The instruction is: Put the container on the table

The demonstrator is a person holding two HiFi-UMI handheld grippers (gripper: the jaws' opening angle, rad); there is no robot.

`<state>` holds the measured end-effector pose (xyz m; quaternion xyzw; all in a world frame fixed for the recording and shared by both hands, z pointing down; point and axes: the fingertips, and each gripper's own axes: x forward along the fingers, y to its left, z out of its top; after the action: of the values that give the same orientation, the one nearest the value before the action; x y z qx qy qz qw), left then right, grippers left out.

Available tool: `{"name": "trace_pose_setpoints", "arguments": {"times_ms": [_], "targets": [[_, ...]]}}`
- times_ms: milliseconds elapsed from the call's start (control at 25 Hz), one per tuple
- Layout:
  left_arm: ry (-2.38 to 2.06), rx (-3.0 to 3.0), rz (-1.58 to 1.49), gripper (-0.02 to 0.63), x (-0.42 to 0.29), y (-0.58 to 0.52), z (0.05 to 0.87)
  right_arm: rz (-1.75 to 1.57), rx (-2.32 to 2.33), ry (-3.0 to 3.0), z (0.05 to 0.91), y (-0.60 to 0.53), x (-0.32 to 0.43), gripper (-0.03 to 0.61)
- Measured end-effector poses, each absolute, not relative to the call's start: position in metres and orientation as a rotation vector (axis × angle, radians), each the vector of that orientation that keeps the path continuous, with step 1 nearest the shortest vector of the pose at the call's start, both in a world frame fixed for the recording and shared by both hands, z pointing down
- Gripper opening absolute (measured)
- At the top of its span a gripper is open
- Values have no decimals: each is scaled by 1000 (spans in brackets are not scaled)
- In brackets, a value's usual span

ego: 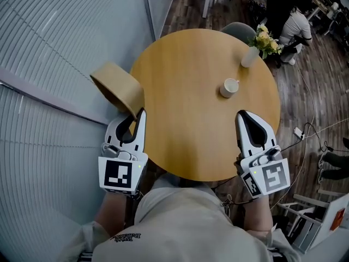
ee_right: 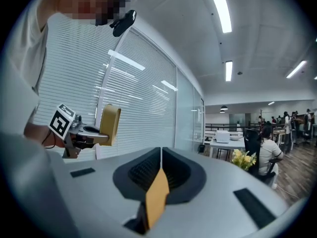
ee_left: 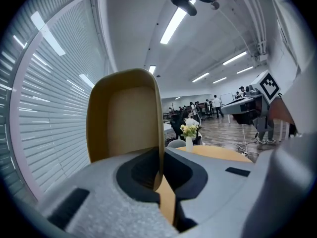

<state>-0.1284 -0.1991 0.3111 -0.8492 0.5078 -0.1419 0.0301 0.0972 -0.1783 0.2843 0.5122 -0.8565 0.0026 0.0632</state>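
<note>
While the left gripper [ego: 139, 113] clamped its grey jaws flat on one thin wall of the container [ego: 116, 86], that smooth tan tub with rounded corners hung in the air at the left edge of the table [ego: 185, 64], not resting on it. Its hollow side faced back toward the gripper, matte and bare inside. Slatted white blinds [ego: 38, 53] filled the left side behind it. Over on the right, the right gripper [ego: 244, 117] sat above the near right part of the round, pale wooden top, jaws pressed together with nothing between them. Farther across stood a small white mug [ego: 229, 87] and, at the far right rim, a slim white vase [ego: 250, 57] of yellow flowers [ego: 266, 39].
</note>
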Motion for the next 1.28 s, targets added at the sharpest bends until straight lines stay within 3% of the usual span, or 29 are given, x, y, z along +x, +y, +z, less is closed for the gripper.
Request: {"name": "trace_pose_setpoints", "arguments": {"times_ms": [600, 1280], "targets": [[1469, -2544, -622, 23, -103, -222, 328, 71, 1521, -2639, 291, -191, 108, 32], [1246, -2598, -941, 23, -78, -332, 398, 135, 1458, -2696, 302, -235, 91, 32]]}}
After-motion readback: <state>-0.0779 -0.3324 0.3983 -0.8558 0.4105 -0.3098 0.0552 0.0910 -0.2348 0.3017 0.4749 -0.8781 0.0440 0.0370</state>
